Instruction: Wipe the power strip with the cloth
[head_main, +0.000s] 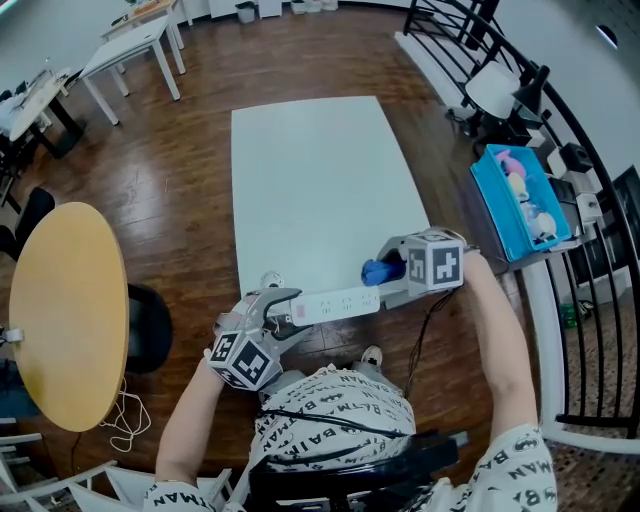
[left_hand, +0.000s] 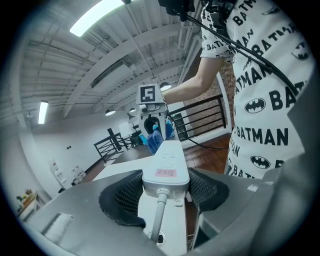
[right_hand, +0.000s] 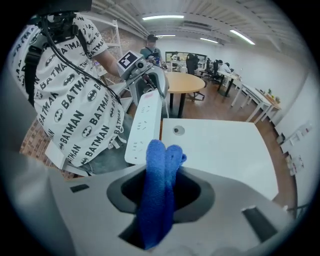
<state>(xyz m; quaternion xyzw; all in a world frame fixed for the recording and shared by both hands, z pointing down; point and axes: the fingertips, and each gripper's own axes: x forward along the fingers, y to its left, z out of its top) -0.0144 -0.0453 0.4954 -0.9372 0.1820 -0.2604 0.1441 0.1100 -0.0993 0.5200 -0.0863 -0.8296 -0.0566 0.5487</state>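
Note:
A white power strip (head_main: 335, 304) is held in the air above the near edge of the white table (head_main: 310, 170). My left gripper (head_main: 275, 310) is shut on the strip's cord end; in the left gripper view the strip (left_hand: 167, 167) sits clamped between both black pads, with its cord (left_hand: 159, 215) running toward the camera. My right gripper (head_main: 392, 268) is shut on a folded blue cloth (head_main: 380, 270), which stands at the strip's far end. In the right gripper view the cloth (right_hand: 159, 185) rises from the jaws just short of the strip (right_hand: 145, 125).
A round wooden table (head_main: 65, 310) stands to the left. A blue bin (head_main: 515, 200) with small items sits on a rack at the right by a black railing (head_main: 590, 330). White desks (head_main: 130, 45) stand at the far left. A round grommet (right_hand: 178, 131) is set in the white table.

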